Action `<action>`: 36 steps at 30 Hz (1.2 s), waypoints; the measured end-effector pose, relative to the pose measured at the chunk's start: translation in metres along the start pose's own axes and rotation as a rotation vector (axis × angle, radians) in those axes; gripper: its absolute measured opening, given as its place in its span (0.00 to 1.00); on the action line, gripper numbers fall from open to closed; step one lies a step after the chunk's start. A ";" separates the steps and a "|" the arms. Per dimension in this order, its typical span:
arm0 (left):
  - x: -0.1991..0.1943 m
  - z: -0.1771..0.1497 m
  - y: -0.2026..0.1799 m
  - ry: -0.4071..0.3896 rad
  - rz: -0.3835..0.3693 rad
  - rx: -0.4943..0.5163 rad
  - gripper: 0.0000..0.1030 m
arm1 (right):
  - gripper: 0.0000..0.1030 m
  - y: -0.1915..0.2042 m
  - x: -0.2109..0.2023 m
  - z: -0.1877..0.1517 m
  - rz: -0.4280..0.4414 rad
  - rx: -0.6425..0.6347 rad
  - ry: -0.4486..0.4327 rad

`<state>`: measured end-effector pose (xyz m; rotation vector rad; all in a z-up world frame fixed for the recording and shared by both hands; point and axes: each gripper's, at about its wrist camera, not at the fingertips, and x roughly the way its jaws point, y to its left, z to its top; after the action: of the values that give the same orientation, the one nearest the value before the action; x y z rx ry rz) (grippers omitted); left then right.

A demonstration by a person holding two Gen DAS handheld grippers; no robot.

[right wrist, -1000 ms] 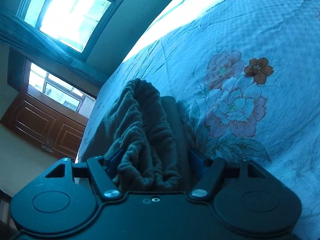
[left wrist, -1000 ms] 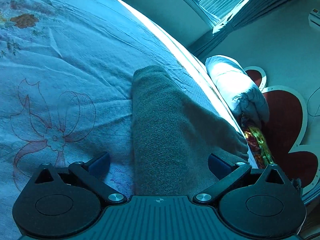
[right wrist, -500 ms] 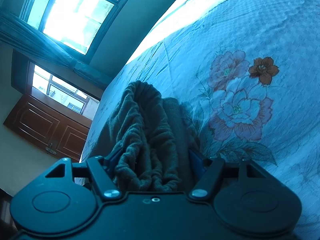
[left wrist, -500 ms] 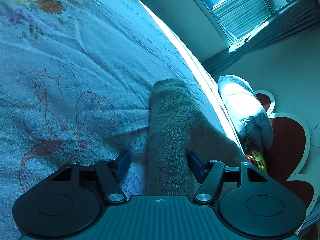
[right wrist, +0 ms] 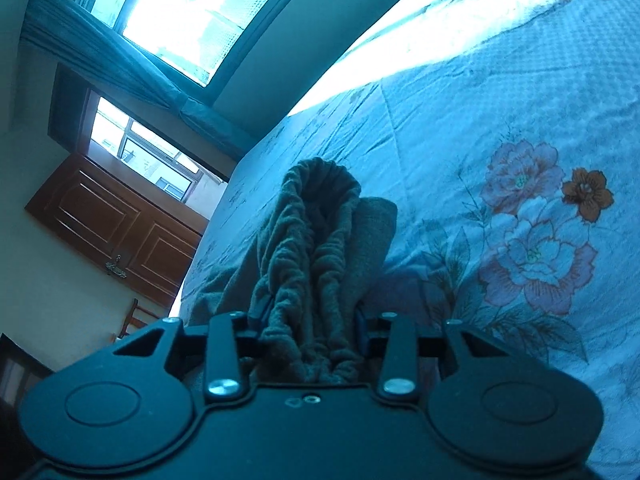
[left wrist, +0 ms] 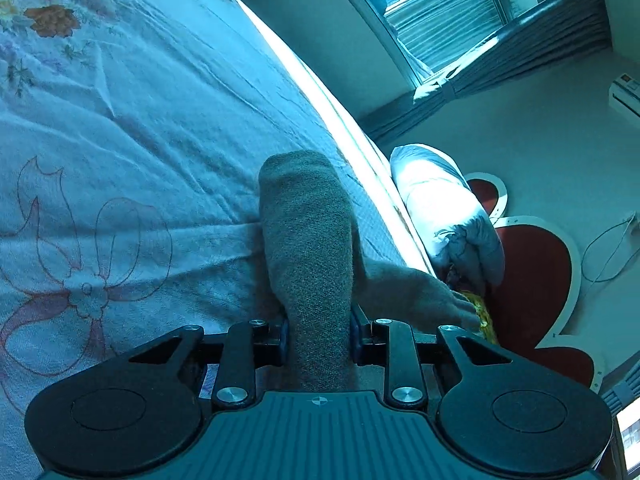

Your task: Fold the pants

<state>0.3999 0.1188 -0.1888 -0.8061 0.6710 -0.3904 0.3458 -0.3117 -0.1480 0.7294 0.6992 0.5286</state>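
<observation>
Grasp step: left gripper (left wrist: pixel 319 338) jaws closing on a pants (left wrist: pixel 308 240) leg, right gripper (right wrist: pixel 310 330) jaws closing on the gathered waistband (right wrist: pixel 316 248). Next likely calls for lifting both off the bed (left wrist: pixel 140 120) together.

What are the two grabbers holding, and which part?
Both pinch the grey pants: the left gripper is closing on a smooth leg end, the right gripper on the gathered waistband.
</observation>
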 end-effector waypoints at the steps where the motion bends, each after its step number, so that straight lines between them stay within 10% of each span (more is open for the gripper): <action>1: -0.002 0.007 -0.006 -0.004 -0.006 0.020 0.28 | 0.29 0.008 0.003 0.008 0.010 -0.019 0.001; 12: 0.037 0.105 0.007 -0.061 0.064 0.063 0.28 | 0.29 0.012 0.081 0.093 0.025 -0.084 -0.012; 14: 0.059 0.101 0.021 -0.070 0.211 0.098 0.42 | 0.40 -0.018 0.103 0.088 -0.090 -0.040 0.007; 15: 0.066 0.097 0.023 -0.073 0.304 0.143 0.70 | 0.58 -0.035 0.112 0.084 -0.210 -0.012 0.041; 20: 0.076 0.081 0.003 -0.116 0.414 0.321 0.88 | 0.69 -0.029 0.094 0.068 -0.222 -0.131 -0.030; 30: 0.059 0.085 -0.014 -0.124 0.457 0.377 0.91 | 0.86 0.063 0.073 0.073 -0.284 -0.477 -0.180; 36: 0.082 0.113 -0.040 -0.191 0.575 0.504 0.91 | 0.73 0.104 0.139 0.083 -0.439 -0.697 -0.132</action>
<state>0.5333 0.1070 -0.1336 -0.1481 0.5612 0.0482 0.4778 -0.1896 -0.0786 -0.0478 0.4819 0.2822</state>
